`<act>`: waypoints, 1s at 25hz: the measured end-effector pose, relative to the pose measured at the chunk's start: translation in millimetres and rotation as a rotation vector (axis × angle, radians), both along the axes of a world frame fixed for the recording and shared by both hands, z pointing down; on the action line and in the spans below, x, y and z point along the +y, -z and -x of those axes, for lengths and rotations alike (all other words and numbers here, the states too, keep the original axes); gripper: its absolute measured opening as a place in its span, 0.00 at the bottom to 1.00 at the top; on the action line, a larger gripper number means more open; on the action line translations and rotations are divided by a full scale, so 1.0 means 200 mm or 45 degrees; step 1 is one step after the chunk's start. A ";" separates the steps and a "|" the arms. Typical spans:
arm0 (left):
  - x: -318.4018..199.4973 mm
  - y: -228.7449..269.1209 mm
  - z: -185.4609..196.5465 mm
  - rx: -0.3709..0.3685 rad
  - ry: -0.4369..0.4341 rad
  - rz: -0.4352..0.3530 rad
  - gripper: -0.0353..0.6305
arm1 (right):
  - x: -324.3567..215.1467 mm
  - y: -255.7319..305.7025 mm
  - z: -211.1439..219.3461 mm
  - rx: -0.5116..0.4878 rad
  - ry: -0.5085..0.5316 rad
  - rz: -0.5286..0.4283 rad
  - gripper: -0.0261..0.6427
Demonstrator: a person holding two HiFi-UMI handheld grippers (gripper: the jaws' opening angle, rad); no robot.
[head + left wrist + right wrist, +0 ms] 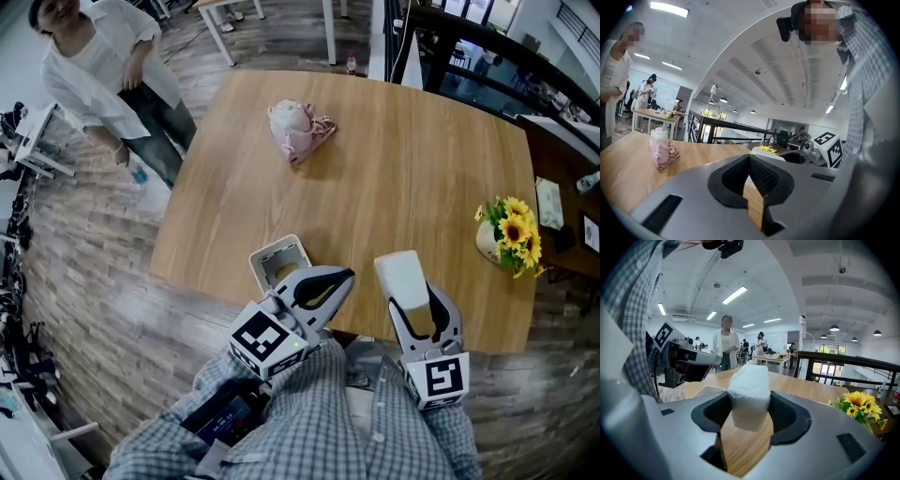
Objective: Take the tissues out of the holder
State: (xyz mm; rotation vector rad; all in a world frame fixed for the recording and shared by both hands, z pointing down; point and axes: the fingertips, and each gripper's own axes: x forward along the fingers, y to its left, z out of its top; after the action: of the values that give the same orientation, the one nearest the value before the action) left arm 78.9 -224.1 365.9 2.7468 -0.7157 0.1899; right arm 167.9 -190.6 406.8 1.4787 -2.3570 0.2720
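A white tissue pack (pixel 401 272) (pixel 750 385) is clamped upright between the jaws of my right gripper (pixel 412 298) (pixel 749 401), lifted a little above the wooden table (pixel 394 159) near its front edge. The white tissue holder (pixel 257 262) (pixel 701 391) stands open on the table to the left of the pack, apart from it. My left gripper (pixel 339 277) (pixel 749 159) lies just right of the holder, jaws shut tip to tip with nothing between them. The pack's top shows just beyond the left jaws in the left gripper view.
A pink bottle pouch (pixel 300 127) (pixel 661 149) sits at the far middle of the table. A vase of yellow flowers (pixel 511 234) (pixel 858 404) stands at the right edge. A person in white (pixel 103 66) stands beyond the far left corner.
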 end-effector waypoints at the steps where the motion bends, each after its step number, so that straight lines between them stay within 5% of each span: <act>1: 0.00 0.00 0.00 -0.003 -0.001 0.000 0.06 | 0.00 0.00 0.00 -0.003 0.003 0.000 0.43; 25: 0.05 0.00 -0.03 -0.021 0.015 -0.010 0.06 | 0.03 -0.02 -0.05 0.016 0.037 -0.001 0.42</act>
State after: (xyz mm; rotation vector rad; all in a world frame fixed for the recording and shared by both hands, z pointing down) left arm 84.0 -213.7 365.7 2.7511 -0.7389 0.2073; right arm 177.2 -184.3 410.2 1.4407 -2.3672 0.2537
